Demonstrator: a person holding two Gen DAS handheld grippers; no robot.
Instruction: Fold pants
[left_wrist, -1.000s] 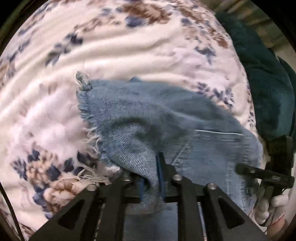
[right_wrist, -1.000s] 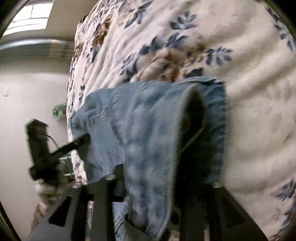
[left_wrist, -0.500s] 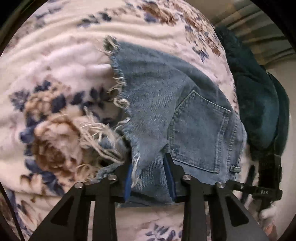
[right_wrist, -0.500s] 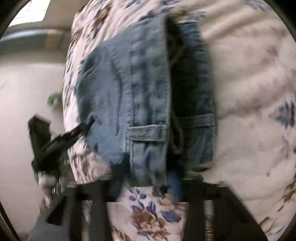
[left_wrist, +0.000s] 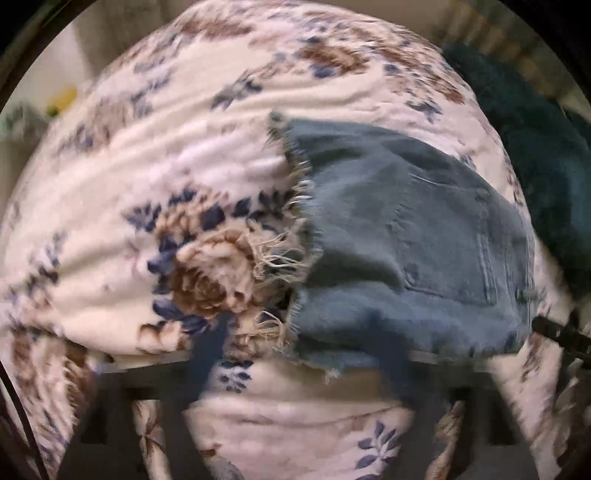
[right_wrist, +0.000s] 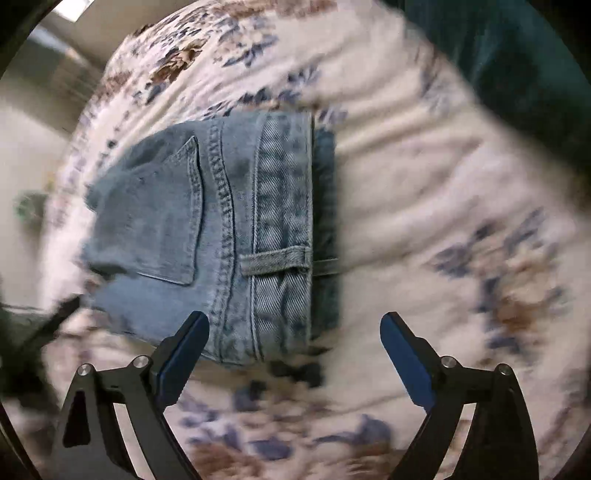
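The folded blue denim shorts (left_wrist: 399, 236) lie flat on the floral blanket (left_wrist: 177, 155), frayed hem to the left and back pocket on top. In the right wrist view the shorts (right_wrist: 229, 229) show their waistband and belt loop. My left gripper (left_wrist: 306, 354) is blurred, its jaws spread wide at the near edge of the shorts, holding nothing. My right gripper (right_wrist: 295, 347) is open and empty just short of the waistband end. The right gripper's tip (left_wrist: 554, 332) shows at the right edge of the left wrist view.
A dark teal fuzzy blanket (left_wrist: 539, 162) lies at the far right of the bed, also in the right wrist view (right_wrist: 517, 66). A pale wall (right_wrist: 33, 147) and the bed edge lie to the left. The left gripper's dark tip (right_wrist: 55, 314) shows low left in the right wrist view.
Both grippers let go of the shorts and opened wide. The shorts went from held up to lying folded on the blanket, and both grippers drew back a little.
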